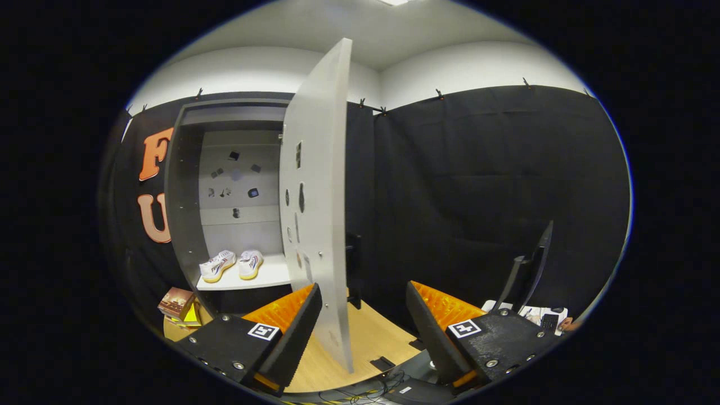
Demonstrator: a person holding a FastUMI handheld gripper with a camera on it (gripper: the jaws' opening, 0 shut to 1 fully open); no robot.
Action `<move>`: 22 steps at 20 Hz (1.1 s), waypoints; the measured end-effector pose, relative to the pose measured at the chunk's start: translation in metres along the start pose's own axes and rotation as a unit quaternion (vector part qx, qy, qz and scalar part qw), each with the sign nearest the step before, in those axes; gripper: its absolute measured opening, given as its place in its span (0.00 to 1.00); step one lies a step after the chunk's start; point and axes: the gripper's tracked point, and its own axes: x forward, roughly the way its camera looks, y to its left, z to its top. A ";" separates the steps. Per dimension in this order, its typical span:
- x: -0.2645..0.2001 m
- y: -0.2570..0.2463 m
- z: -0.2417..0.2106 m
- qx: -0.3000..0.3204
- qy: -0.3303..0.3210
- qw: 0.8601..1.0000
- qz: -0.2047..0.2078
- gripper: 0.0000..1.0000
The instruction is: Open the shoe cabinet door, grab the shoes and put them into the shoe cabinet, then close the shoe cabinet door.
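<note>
A: Status check. The shoe cabinet (185,185) stands open; its door (315,185) is swung well out, edge-on toward the camera.

B: Shoes?

A: The pair of shoes (232,264) sits side by side on the cabinet shelf (270,277), inside the carcass, well beyond the fingers. Judged from that, opening and placing are done.

B: Hand-held gripper?

A: The hand-held gripper (363,315) has its fingers spread wide, nothing held. The lower edge of the door falls in the gap between them, close by the left finger; contact cannot be told.

B: So what is left?

A: Closing the door, only that. It will likely need a push on the outer face to swing it back toward the frame.

B: Anything nearby to log?

A: A small box (176,302) on the wooden floor (374,337) below the cabinet, clear of the door's swing as far as I can judge. A monitor (531,264) stands off to the right.
</note>
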 end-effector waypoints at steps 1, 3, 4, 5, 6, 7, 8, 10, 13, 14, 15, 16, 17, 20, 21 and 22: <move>0.007 -0.007 -0.005 -0.001 0.006 1.000 -0.007 0.94; 0.021 -0.015 -0.015 0.000 0.019 1.000 -0.007 0.94; 0.030 -0.017 -0.019 0.002 0.023 1.000 -0.004 0.94; 0.039 -0.017 -0.026 0.006 0.029 1.000 -0.001 0.94; 0.046 -0.017 -0.032 0.012 0.037 0.999 0.005 0.94; 0.048 -0.012 -0.038 0.018 0.044 0.999 0.012 0.94; 0.049 -0.009 -0.045 0.026 0.052 0.998 0.019 0.94; 0.048 -0.001 -0.053 0.042 0.061 0.997 0.036 0.94; 0.049 0.002 -0.056 0.052 0.059 0.996 0.033 0.92; 0.048 0.005 -0.056 0.050 0.059 0.996 0.035 0.92; 0.045 0.008 -0.056 0.043 0.058 0.997 0.037 0.91; 0.043 0.010 -0.054 0.030 0.055 0.997 0.037 0.91; 0.042 0.012 -0.053 0.016 0.050 0.998 0.035 0.90; 0.028 0.028 -0.048 0.008 0.052 0.997 0.056 0.89; 0.023 0.037 -0.048 0.015 0.055 0.996 0.071 0.88; 0.016 0.046 -0.049 0.024 0.058 0.994 0.086 0.88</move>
